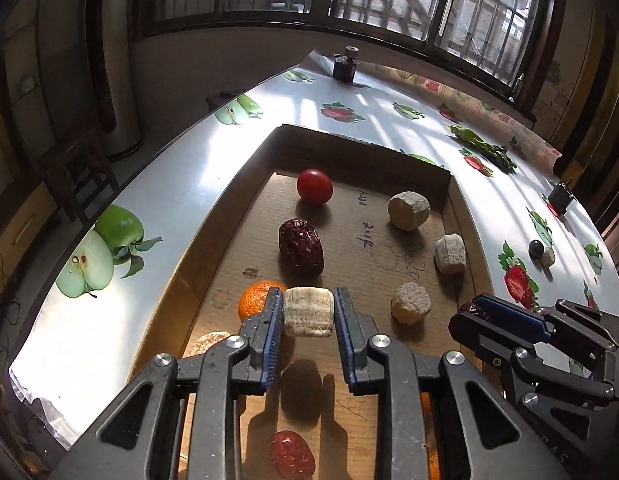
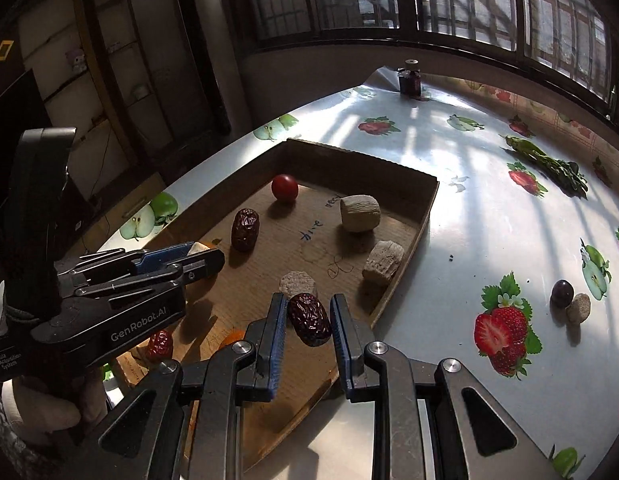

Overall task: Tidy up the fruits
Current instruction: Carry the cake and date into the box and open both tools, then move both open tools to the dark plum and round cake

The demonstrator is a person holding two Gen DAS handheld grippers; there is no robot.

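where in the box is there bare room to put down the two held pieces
Bare cardboard lies mid-tray, around the blue writing between the red date and the pale chunk, and behind the tomato. It is crowded near the left tongs by the orange; the right tongs hold a date over the tray's near edge.

A table [image 2: 449, 220] covered in glossy fruit-print oilcloth carries a shallow cardboard tray [image 2: 405, 276] near its left edge. To the tray's right lie a dark grape [image 2: 562, 293] touching a pale round chunk [image 2: 579, 309], and a green leafy sprig [image 2: 549, 162]. A small dark jar [image 2: 409, 78] stands at the far end.
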